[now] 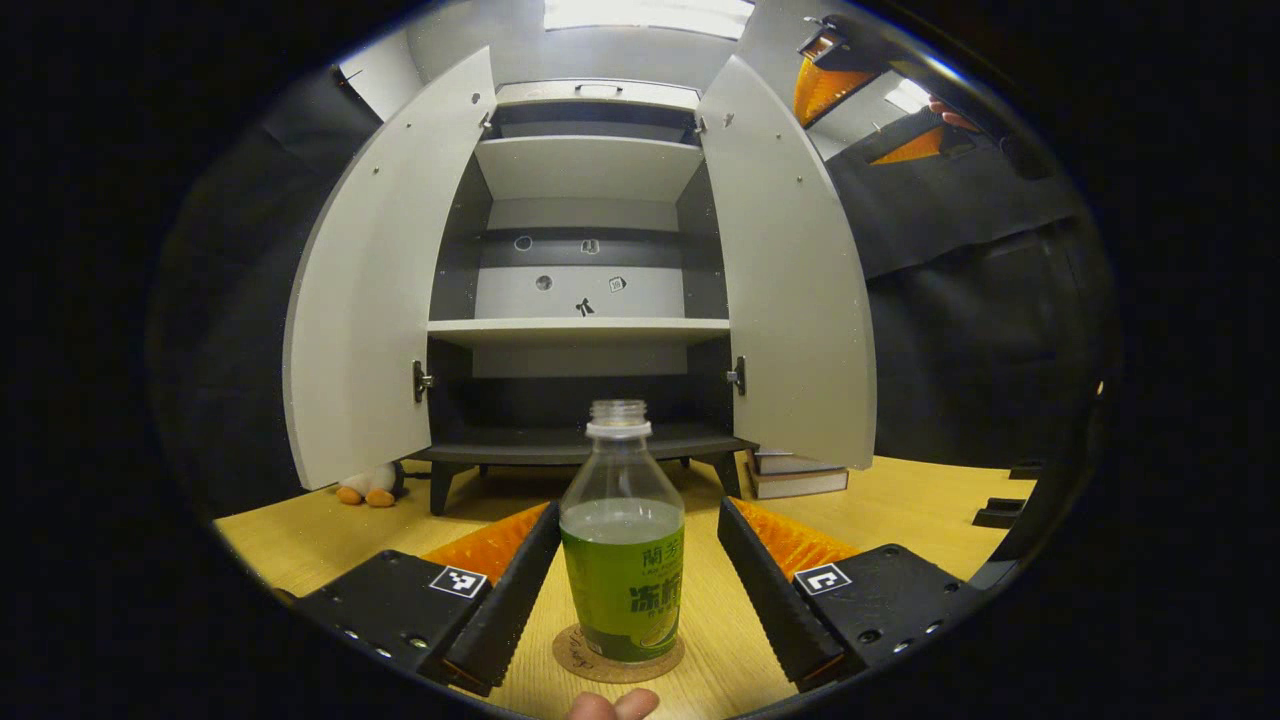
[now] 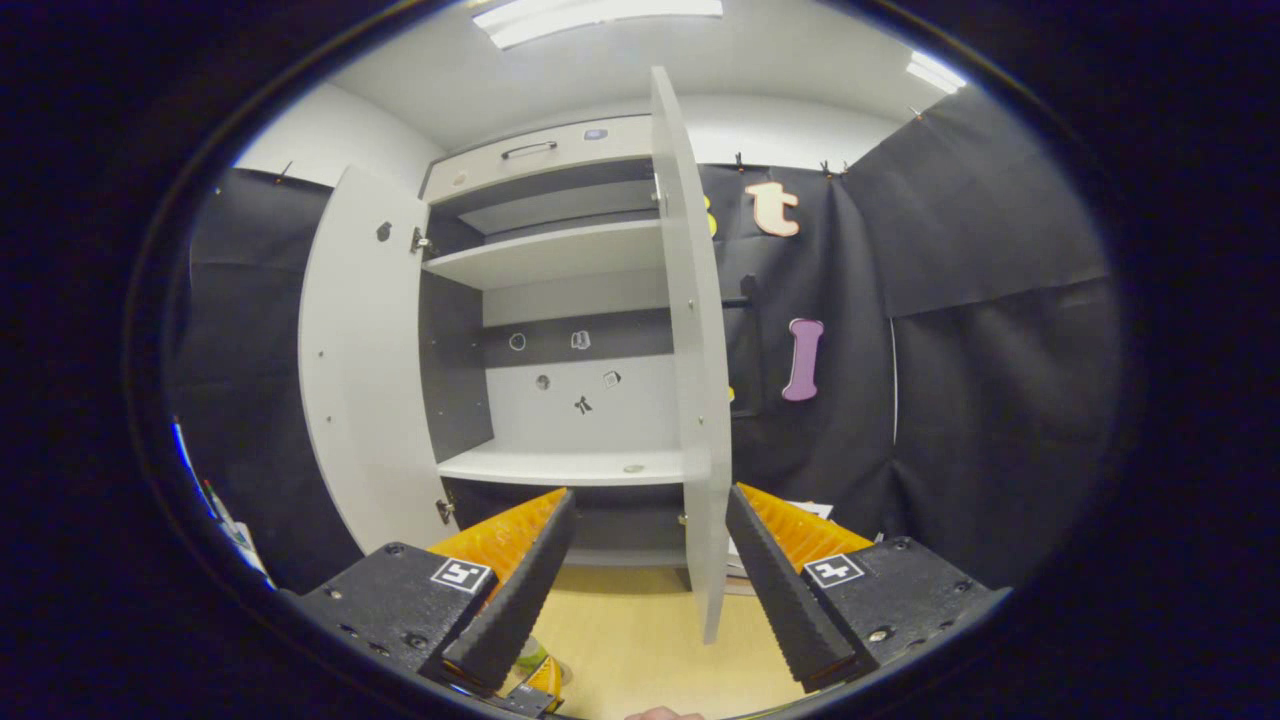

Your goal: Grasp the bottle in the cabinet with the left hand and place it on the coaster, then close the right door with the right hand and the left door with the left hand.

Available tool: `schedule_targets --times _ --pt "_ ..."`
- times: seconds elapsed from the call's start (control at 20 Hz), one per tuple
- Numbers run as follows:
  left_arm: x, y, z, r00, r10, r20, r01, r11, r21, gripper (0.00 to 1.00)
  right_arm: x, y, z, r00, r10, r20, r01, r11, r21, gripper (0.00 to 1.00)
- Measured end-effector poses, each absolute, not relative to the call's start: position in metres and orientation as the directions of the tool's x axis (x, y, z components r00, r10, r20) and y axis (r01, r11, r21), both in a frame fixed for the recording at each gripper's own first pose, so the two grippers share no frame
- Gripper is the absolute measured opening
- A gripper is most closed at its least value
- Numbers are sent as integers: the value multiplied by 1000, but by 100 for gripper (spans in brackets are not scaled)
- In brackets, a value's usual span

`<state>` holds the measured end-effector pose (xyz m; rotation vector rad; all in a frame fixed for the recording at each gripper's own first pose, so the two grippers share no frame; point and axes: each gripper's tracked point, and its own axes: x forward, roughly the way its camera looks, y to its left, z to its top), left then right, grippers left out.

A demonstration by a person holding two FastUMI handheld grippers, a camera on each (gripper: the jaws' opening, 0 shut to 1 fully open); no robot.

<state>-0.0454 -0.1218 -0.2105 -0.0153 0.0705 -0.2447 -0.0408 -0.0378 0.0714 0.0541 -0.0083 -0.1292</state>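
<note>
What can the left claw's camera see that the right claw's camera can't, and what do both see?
Left gripper view: the bottle standing on the coaster between the open left claw, a plush toy and books on the table. Right gripper view: the right door edge-on, between the open right claw. Both: the open cabinet, its shelves bare.

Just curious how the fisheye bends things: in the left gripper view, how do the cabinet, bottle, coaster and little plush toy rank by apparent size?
1. Cabinet, though farthest back.
2. Bottle, enlarged by nearness.
3. Coaster and plush toy: too alike to rank, with the coaster partly covered.
</note>
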Motion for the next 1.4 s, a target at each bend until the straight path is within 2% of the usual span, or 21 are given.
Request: schedule_targets --times 0.05,0.1,0.2,0.25,0.4,0.45,0.5,0.65,0.7,0.75,0.95,1.05,1.15,1.25,1.4 --pt "-44 -120 -202 968 -244 -60 242 970 -27 96 -39 -37 71 992 -124 5 124 991 56 99" --pt "-43 -117 -193 968 -245 -54 243 969 -38 96 -38 -36 69 993 -120 8 119 991 53 94" --pt "-39 -113 -173 968 -247 -49 243 968 -70 95 -36 -36 65 993 -117 23 116 992 45 94" --pt "-38 -109 -161 968 -247 -51 243 967 -82 95 -35 -35 62 993 -111 26 110 993 43 99" --pt "-31 -97 -112 968 -250 -19 247 964 -101 96 -30 -32 55 994 -94 52 91 995 45 94" --pt "-27 -93 -94 967 -254 -10 252 963 -94 96 -27 -31 50 994 -93 56 90 995 48 99" --pt "-24 -90 -80 966 -257 -1 256 963 -89 96 -24 -30 45 994 -95 57 92 994 52 99" --pt "-16 -78 -46 972 -233 14 233 966 -107 95 -18 -20 37 994 -77 81 73 996 60 99" --pt "-16 -74 -39 976 -219 6 219 969 -112 99 -17 -17 33 993 -75 89 69 995 70 99" --pt "-14 -70 -37 979 -206 -4 204 973 -106 95 -16 -16 26 992 -77 95 69 994 87 99" --pt "-12 -49 -52 984 -165 -69 162 986 -38 96 -12 -12 -35 997 -83 -2 83 983 163 99" --pt "-9 -41 -61 983 -149 -104 147 989 -24 95 -15 -19 -45 996 -69 -59 77 985 155 99" --pt "-8 -31 -64 985 -126 -120 122 992 -34 95 -21 -47 -15 996 -86 -26 89 987 132 99" --pt "-5 -23 -61 990 -101 -100 97 994 -49 95 -25 -91 39 987 -150 50 143 982 122 94" --pt "-6 -14 -64 993 -67 -97 63 997 -39 95 -20 -155 100 954 -277 114 260 955 146 98"
